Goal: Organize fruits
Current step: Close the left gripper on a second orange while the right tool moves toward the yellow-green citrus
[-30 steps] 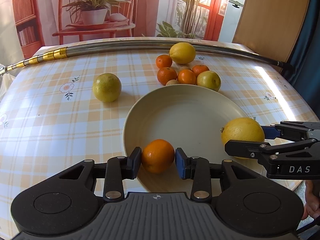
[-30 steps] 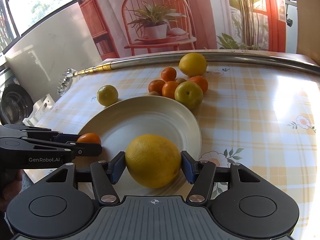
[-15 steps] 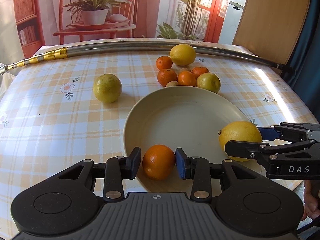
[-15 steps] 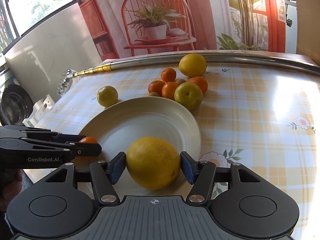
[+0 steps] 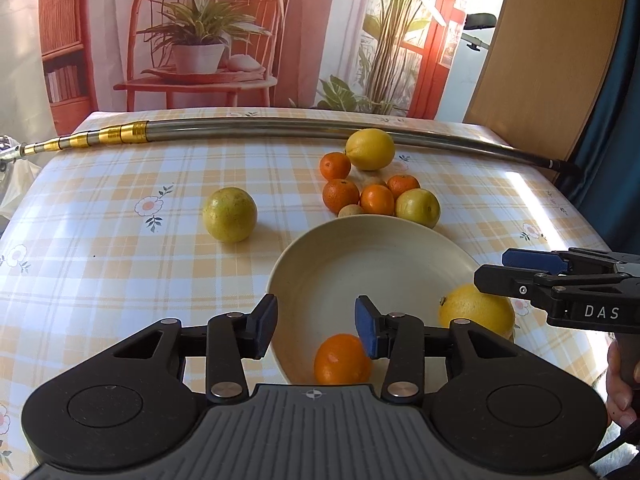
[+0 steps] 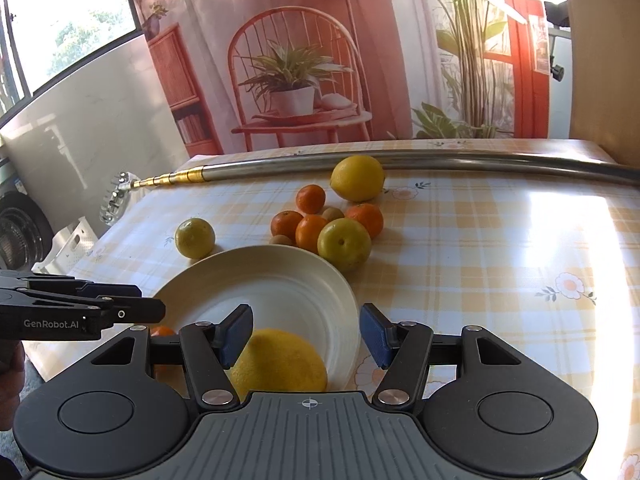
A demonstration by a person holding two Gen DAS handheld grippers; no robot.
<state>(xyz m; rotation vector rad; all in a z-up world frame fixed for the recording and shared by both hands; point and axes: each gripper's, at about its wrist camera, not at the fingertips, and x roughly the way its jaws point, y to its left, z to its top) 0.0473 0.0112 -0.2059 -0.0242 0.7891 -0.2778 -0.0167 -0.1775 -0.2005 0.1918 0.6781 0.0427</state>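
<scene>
Now both tongs stand wide apart and hold nothing, while half a second ago each was closed on a fruit. Going from left to right in the left wrist view: a lone yellow-green fruit sits on the checked bench at about 10 o'clock from the cream plate, apart from it. The left tongs hang over the plate's near left rim, and the small orange they released lies inside the plate at 6 o'clock, just beside the right blue pad but free of it. At 12 o'clock beyond the plate is the cluster of fruits, small oranges, two yellow ones and some small brown ones, close against the far rim. A long metal pole lies across the far bench. At 4 o'clock on the plate's rim rests the big yellow lemon, with the right tongs above and beside it.

In the right wrist view the right tongs are spread wide, and the lemon sits lower than before, between the pads without touching the right one.
</scene>
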